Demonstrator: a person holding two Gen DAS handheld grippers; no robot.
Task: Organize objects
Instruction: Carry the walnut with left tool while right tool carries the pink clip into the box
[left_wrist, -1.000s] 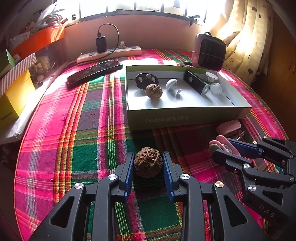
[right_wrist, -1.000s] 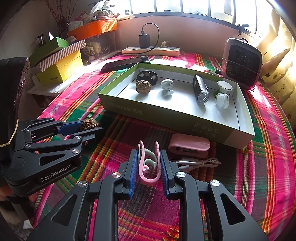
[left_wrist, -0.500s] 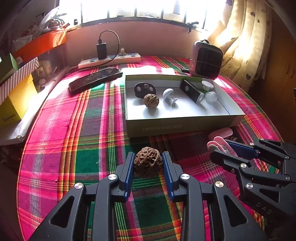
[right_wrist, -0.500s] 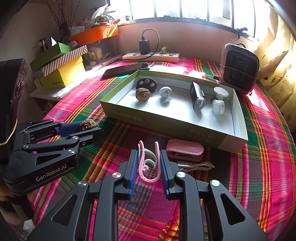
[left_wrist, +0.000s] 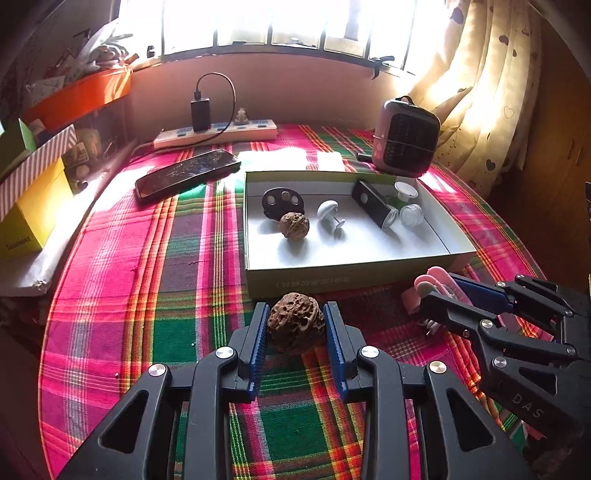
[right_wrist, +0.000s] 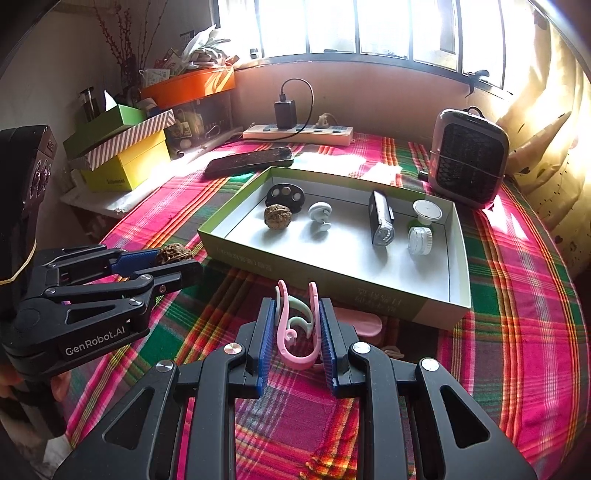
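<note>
Left gripper (left_wrist: 296, 325) jaws clamped on a brown walnut (left_wrist: 295, 322), held above the plaid tabletop (left_wrist: 147, 288), just in front of the green box's (left_wrist: 332, 282) near wall. Right gripper (right_wrist: 296, 325) jaws narrow, pinching a pink ear-hook piece (right_wrist: 295, 332) with a pale green hook on it, also in front of the box, raised over the cloth. Pink case (right_wrist: 360, 322) lies on the tabletop just beyond the right jaws, near the box wall.

Inside the box: second walnut (left_wrist: 293, 226), black oval piece (left_wrist: 282, 201) touching it behind, white mushroom-shaped knob (left_wrist: 330, 216), black bike light (left_wrist: 375, 205), two small white caps (left_wrist: 410, 214) at the right end.

Beyond the box: phone (left_wrist: 186, 173), power strip (left_wrist: 216, 133) with charger, small heater (left_wrist: 404, 142).
</note>
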